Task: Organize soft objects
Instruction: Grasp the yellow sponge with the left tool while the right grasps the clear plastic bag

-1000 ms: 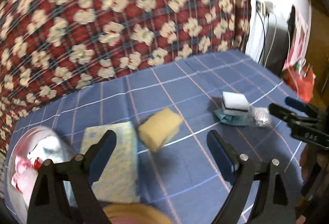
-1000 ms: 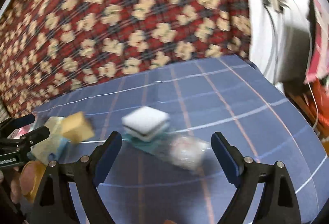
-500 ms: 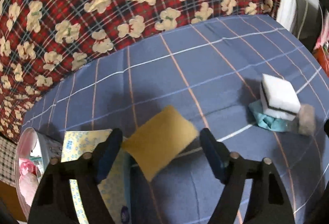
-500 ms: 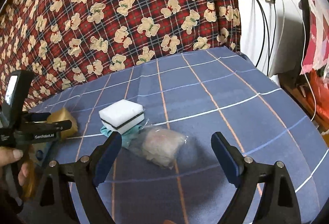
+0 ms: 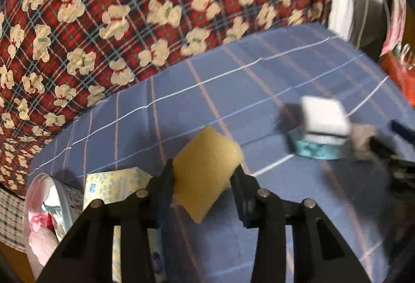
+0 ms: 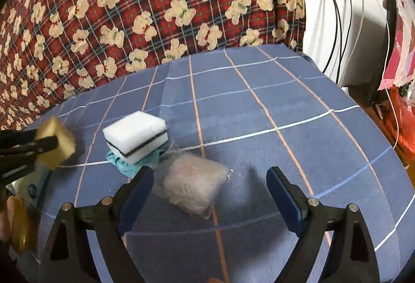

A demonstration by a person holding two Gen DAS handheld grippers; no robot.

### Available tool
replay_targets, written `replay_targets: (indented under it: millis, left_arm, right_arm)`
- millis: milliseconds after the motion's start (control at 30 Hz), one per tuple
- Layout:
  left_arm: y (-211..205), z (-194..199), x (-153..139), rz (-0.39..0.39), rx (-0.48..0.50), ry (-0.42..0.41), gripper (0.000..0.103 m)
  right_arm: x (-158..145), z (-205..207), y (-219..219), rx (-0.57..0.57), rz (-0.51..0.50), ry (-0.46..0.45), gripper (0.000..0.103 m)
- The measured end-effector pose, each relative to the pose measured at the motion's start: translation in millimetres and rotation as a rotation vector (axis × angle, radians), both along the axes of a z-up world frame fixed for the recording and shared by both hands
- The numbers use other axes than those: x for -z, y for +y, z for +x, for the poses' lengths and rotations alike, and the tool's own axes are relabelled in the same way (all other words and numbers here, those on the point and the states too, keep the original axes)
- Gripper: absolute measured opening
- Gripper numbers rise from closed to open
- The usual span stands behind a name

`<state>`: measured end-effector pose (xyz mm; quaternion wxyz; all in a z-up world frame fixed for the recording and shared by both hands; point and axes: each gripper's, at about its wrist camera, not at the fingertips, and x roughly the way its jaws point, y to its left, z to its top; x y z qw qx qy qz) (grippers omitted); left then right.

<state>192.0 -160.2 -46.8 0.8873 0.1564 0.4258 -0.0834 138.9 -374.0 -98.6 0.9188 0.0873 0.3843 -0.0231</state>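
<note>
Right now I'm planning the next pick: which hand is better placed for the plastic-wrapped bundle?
Right. The right gripper hangs open with the plastic-wrapped bundle between its jaws; the left gripper is closed on the yellow sponge.

— How does the left gripper (image 5: 205, 176) stand?
— Pointing steeply down. Its jaws have just been closing, and both pads now press the sides of a yellow sponge (image 5: 206, 174) caught between them.
— And the right gripper (image 6: 210, 187)?
— Also tilted down, jaws spread wide with nothing touching the pads.
— Any hand showing?
— Only a blurred bit of fingers (image 6: 5, 218) at the left edge of the right wrist view, behind the left gripper.
</note>
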Motion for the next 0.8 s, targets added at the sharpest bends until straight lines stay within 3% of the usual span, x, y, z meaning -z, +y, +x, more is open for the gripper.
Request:
replay_targets:
  millis: [167, 433, 500, 567, 667, 800]
  left_arm:
    - [-15, -30, -9, -0.070, 0.024, -0.027, 0.040]
    - [-26, -41, 25, -0.098, -0.030, -0.012, 0.040]
    - [-26, -44, 25, -0.119, -0.029, -0.035, 0.040]
    - [-23, -47, 26, -0.135, -0.035, -0.051, 0.040]
    - [-17, -53, 27, -0.202, -0.012, -0.091, 0.040]
    - [-9, -60, 30, -0.254, -0.010, -0.143, 0.040]
  right_arm:
    - [8, 14, 6, -0.025, -0.031, 0.056, 0.090]
    - [17, 25, 16, -0.049, -0.054, 0.116, 0.088]
    - [17, 26, 18, -0.046, -0.073, 0.115, 0.076]
    - [14, 24, 23, -0.066, -0.089, 0.103, 0.049]
    - [13, 24, 30, -0.087, -0.114, 0.093, 0.040]
    - [7, 17, 33, -0.089, -0.135, 0.046, 0.036]
